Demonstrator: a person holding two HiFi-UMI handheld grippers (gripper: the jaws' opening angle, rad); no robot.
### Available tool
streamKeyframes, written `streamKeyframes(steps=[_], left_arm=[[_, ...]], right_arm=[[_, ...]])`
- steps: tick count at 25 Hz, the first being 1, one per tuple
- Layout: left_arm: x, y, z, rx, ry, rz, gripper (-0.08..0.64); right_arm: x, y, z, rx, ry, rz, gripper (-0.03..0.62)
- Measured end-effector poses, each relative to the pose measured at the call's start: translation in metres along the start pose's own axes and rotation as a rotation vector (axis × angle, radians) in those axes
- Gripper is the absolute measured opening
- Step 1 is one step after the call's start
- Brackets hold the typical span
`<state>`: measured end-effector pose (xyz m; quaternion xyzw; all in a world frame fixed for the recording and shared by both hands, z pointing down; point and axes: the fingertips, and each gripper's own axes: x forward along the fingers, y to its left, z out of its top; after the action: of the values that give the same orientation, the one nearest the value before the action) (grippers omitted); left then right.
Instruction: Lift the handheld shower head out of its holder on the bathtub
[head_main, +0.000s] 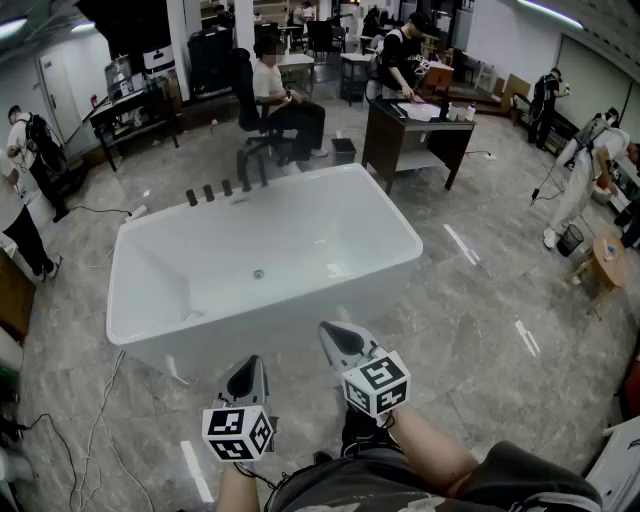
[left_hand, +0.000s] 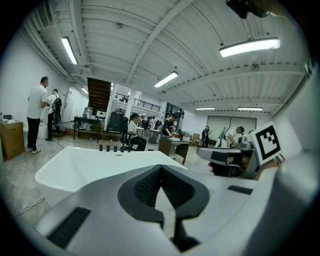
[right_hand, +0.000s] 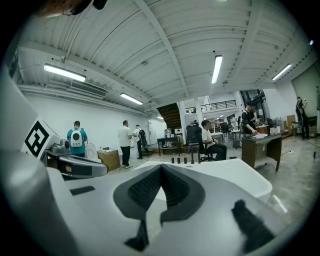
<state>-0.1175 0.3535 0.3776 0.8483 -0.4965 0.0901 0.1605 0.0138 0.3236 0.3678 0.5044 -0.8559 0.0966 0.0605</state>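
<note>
The white bathtub (head_main: 300, 300) stands free on the marble floor (head_main: 470, 300), with open room on every side and its near rim just ahead of both grippers. The left gripper (head_main: 251, 362) and the right gripper (head_main: 330, 331), each bearing a black-and-white marker cube (head_main: 238, 433), have their fingers closed on nothing. What seems to be the handheld shower head (head_main: 245, 178), too small to be sure, stands among dark fittings (head_main: 208, 193) on the far rim, well apart from the fingers.

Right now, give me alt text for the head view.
White tub on a marble floor, dark fittings along its far rim. The left gripper and right gripper, both shut and empty, hover at its near side. Beyond, people work.
</note>
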Motion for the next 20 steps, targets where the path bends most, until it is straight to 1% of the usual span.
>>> streamKeyframes(steps=[14,17,20], left_arm=[[-0.010,0.006,0.001,-0.014,0.000,0.015,0.015],[-0.014,0.011,0.003,-0.011,-0.015,0.028,0.015],[-0.015,0.018,0.004,-0.031,-0.029,0.029,0.015]], right_arm=[[-0.005,0.004,-0.006,-0.012,0.025,0.009,0.025],[-0.007,0.001,-0.004,-0.008,0.001,0.003,0.025],[-0.007,-0.010,0.002,0.013,-0.043,-0.009,0.026]])
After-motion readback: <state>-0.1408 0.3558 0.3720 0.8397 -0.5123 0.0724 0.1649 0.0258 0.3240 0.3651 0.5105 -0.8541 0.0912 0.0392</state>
